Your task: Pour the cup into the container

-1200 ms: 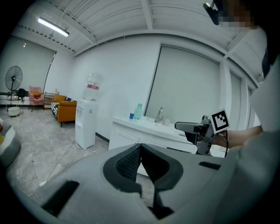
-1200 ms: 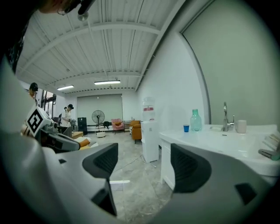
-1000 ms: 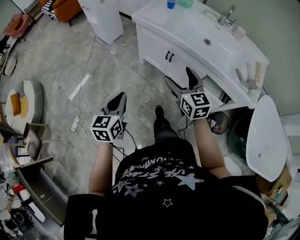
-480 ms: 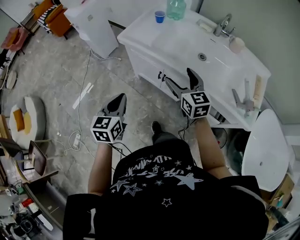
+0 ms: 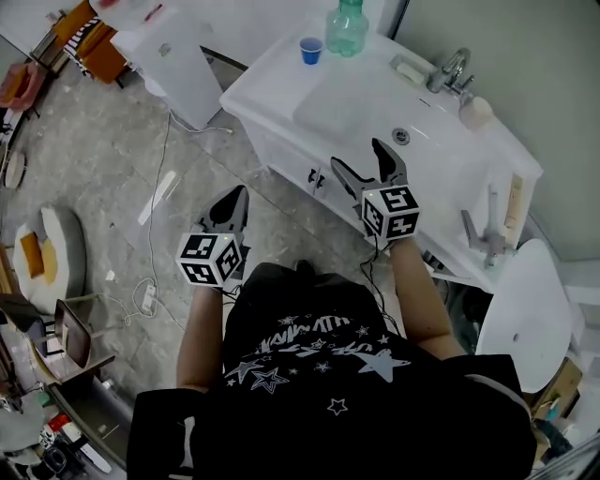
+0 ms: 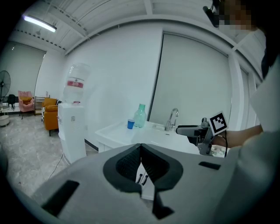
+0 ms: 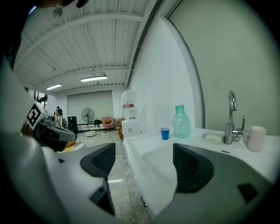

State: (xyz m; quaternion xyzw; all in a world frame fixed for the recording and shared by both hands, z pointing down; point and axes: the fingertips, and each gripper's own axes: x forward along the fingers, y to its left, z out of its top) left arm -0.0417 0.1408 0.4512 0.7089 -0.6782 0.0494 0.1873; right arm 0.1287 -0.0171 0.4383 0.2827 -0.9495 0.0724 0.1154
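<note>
In the head view, the left gripper (image 5: 240, 195) is held low over the floor, well apart from the white vanity (image 5: 267, 89), with its jaws pressed together and nothing in them. The right gripper (image 5: 361, 161) is carried beside the vanity's front edge, its jaws spread wide and empty. The blue cup (image 5: 310, 50) is seen standing upright at the far back corner of the vanity top, just beside the green bottle (image 5: 347, 28); neither is touched. Over to the left gripper view: the jaws are shown meeting tip to tip, nothing pinched, and the blue cup (image 6: 131, 124) and green bottle (image 6: 140, 116) are framed far ahead, left of the faucet (image 6: 172, 119). In the right gripper view the two pads are seen wide apart with only the sink basin (image 7: 153, 164) between them, while the blue cup (image 7: 165, 133) sits further back, next to the green bottle (image 7: 180, 122). The step in hand is judged to be the approach: nothing is grasped and no pouring is begun. Which vessel is meant as the container cannot be settled here, though the bottle is the likely one. For the next move, a long reach across the basin is called for, with the spread right jaws brought around the cup's wall and closed gently, so that it is kept upright and not crushed.
</note>
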